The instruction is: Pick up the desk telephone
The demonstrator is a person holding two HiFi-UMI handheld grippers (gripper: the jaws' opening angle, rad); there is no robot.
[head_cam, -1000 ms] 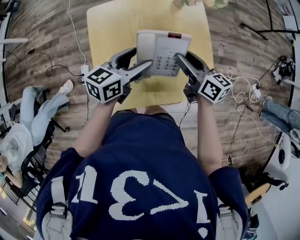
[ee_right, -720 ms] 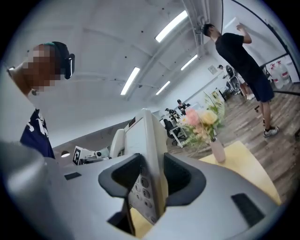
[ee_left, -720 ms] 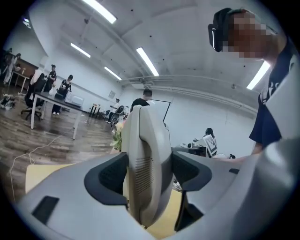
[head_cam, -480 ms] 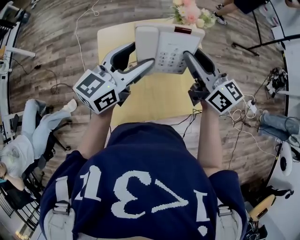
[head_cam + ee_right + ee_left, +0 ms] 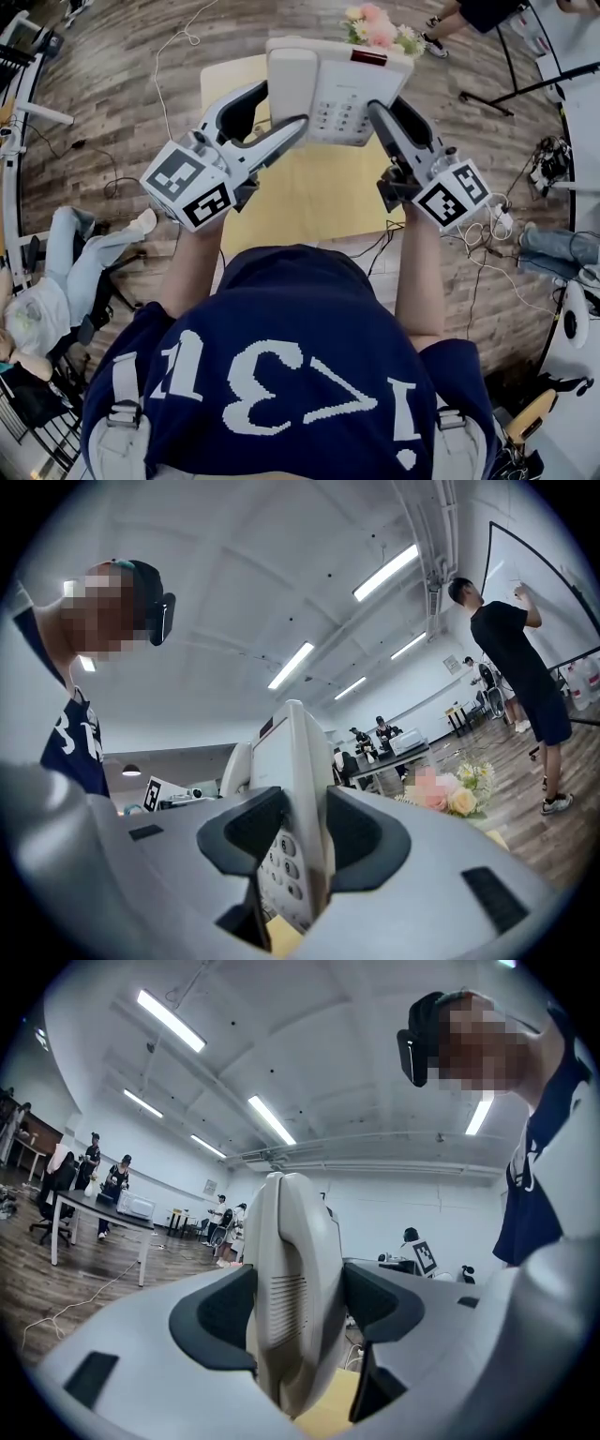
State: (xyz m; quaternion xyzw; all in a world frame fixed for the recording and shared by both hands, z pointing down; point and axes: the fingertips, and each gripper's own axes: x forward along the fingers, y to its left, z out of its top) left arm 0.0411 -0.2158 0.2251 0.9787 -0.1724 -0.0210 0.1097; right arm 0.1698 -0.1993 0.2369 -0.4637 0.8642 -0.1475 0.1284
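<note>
navy shirt [image 5: 300,319], white print, grey shoulder straps [image 5: 114,394].

Open lab-office — whiteboard [image 5: 572,602], desks [image 5: 98,1208], cables [image 5: 487,214] across wooden floor [image 5: 103,112].

Desk telephone [image 5: 330,86]: smooth off-white plastic, slight sheen. Table [image 5: 309,199]: matt pale wood. Floor [image 5: 108,103]: wood planks.
</note>
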